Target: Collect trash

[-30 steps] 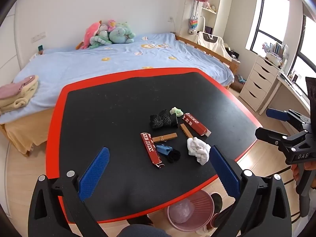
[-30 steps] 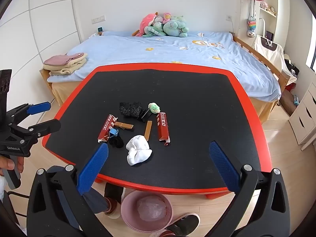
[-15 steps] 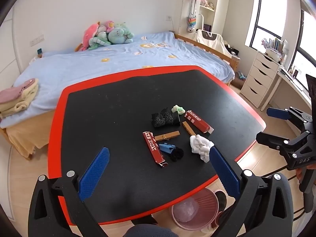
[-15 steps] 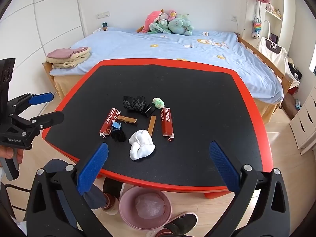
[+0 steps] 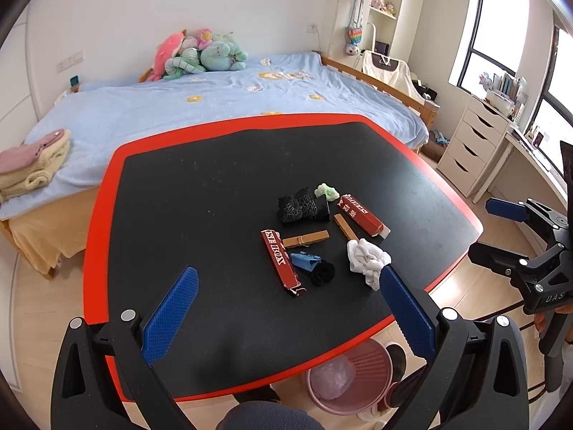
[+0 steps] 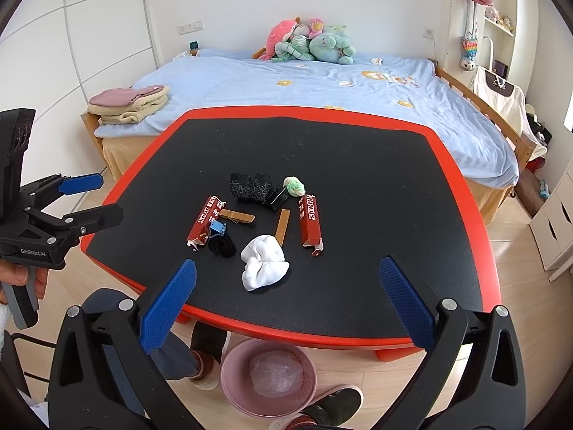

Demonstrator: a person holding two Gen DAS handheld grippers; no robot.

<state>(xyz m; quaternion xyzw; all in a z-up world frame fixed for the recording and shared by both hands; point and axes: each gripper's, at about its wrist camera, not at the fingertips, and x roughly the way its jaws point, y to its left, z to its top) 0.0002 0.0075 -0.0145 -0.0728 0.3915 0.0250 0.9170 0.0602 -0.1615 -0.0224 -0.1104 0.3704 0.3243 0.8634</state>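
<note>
Hovering above the near edge of the counter (image 6: 462, 186), the left tool (image 5: 286, 308) and the right tool (image 6: 286, 297) both stand wide apart and hold nothing; each carries ribbed blue pads on black plastic arms.

The counter has a matte black top with a red rim. Clustered near its centre lie:
- a crumpled white tissue wad (image 6: 264, 267), soft and irregular;
- two red rectangular cartons, one at the cluster's left (image 6: 206, 224) and one at its right (image 6: 309, 220);
- two flat wooden clothespins (image 6: 237, 216);
- a blue binder clip (image 6: 217, 228) touching a small black fabric lump (image 6: 222, 247);
- a black patterned cloth (image 6: 250, 187) beside a green-white wad (image 6: 294, 185).

A round pink ribbed bin (image 6: 268, 376), lined with clear plastic, stands on the wooden floor below the counter's near edge, between a person's feet. A bed (image 6: 322, 82) with plush toys lies beyond.
</note>
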